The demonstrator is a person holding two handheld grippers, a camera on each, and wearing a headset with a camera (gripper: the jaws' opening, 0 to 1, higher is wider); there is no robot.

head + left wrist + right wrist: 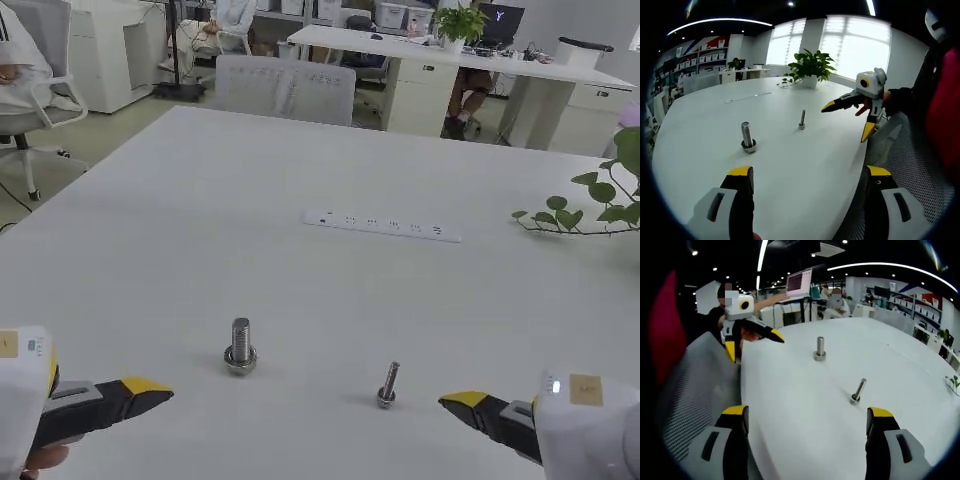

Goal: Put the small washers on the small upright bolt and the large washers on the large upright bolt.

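White tabletop (300, 170) before me carries the large bolt (240, 345) and, to its right, the small bolt (388, 384), both standing. My left gripper (809, 172) and right gripper (807, 412) hold jaws wide apart, empty.

A "Y" shows on the far monitor (500, 16) (other labels too blurred).
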